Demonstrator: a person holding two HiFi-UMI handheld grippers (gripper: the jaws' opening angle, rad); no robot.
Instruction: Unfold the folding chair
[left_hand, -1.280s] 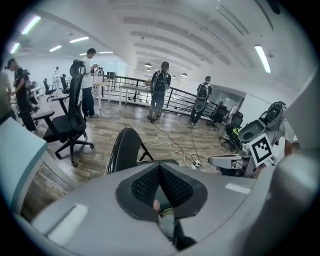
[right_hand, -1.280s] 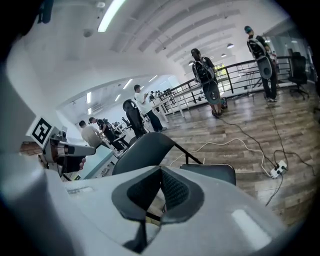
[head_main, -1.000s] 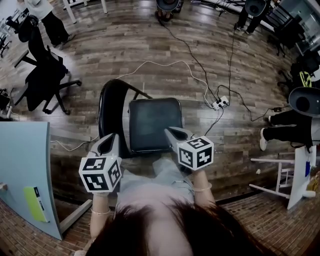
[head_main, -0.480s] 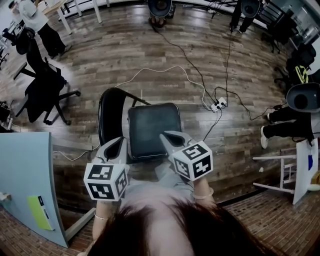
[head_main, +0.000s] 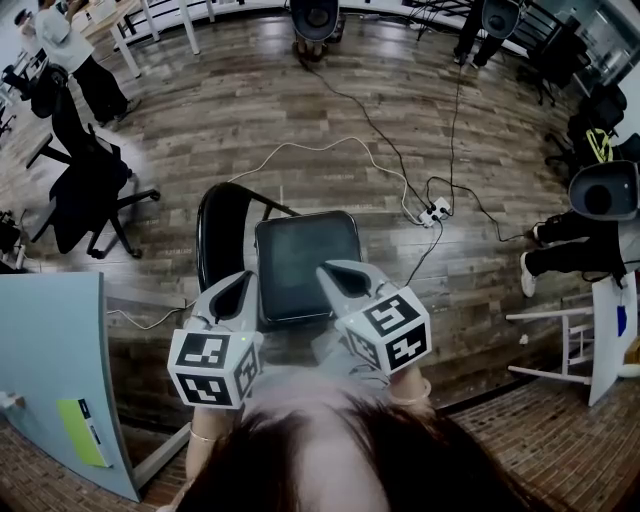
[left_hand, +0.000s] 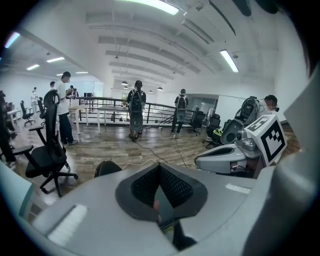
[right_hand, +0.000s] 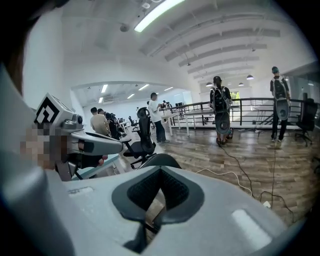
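**A:** One folding chair (head_main: 296, 262) to open. How far along does it look?

**B:** Done or very nearly done, I'd say. From the head view its dark seat (head_main: 300, 250) lies flat and faces up, and the curved backrest (head_main: 220, 235) stands at the seat's left edge. It sits on the wooden floor (head_main: 300, 110), right in front of the person.

**A:** Anything left to do?

**B:** Perhaps checking that the legs are fully spread. They're mostly hidden under the seat, so I can't tell.

**A:** And the grippers?

**B:** The left gripper (head_main: 241, 283) hovers over the seat's near left corner and the right gripper (head_main: 326, 270) over its near edge. Both have their jaws pressed together. Each gripper's own view shows the pads meeting with nothing caught between them. Neither one has hold of the chair, and I can't see either touching it.

**A:** What's around it?

**B:** A white cable and a power strip (head_main: 434, 209) lie on the floor beyond the chair, to its right. A black office chair (head_main: 88, 165) stands well off to the left, and a pale blue panel (head_main: 50, 350) is near the person's left side.
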